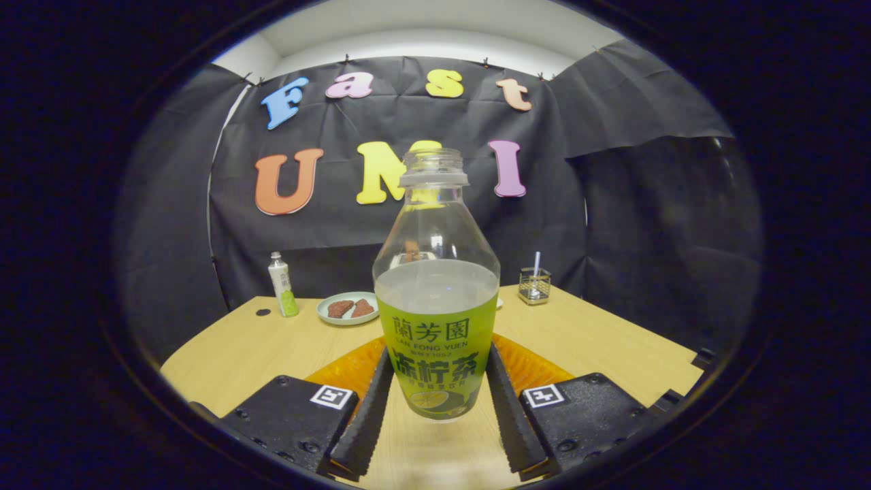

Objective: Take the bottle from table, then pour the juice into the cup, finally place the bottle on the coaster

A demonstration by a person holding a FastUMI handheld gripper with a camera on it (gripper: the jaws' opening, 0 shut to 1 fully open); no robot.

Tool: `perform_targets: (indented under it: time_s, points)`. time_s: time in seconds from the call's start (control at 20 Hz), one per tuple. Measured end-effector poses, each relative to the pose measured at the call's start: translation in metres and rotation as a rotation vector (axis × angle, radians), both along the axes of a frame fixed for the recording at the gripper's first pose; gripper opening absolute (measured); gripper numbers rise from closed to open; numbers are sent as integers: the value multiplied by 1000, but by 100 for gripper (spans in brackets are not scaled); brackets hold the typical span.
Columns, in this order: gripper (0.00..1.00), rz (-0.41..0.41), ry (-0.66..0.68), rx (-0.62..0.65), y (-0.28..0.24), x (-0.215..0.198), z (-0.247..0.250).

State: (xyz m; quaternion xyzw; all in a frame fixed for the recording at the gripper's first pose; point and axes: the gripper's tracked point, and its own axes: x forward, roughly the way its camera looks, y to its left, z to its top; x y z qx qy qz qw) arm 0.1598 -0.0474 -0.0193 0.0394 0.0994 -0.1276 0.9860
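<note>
A clear uncapped bottle point(435, 272) with a green label stands upright between my fingers, roughly half full of pale juice. My gripper point(439, 354) is shut on it, one finger point(371, 415) pressing the label on each side. An orange coaster point(343, 371) lies on the table directly behind and beneath the bottle and shows on both sides past the fingers. I cannot tell whether the bottle's base rests on the surface or hangs just above it.
Beyond the bottle, on the wooden table point(224, 354), stand a small white and green bottle point(282, 284), a pale plate point(347, 308) with two brown pieces, and a small clear container point(534, 286) with a straw. Black cloth walls close in the back and sides.
</note>
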Motion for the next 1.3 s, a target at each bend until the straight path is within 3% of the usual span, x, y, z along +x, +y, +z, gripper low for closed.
perform_targets:
  time_s: [0.2,0.65,1.05,1.3]
  points:
    - [77,39,51,6,3,43,-17]
    - [77,25,120,42,-17,98,-63]
    - [79,42,182,49,-21,108,-90]
    - [86,24,223,42,-27,106,-100]
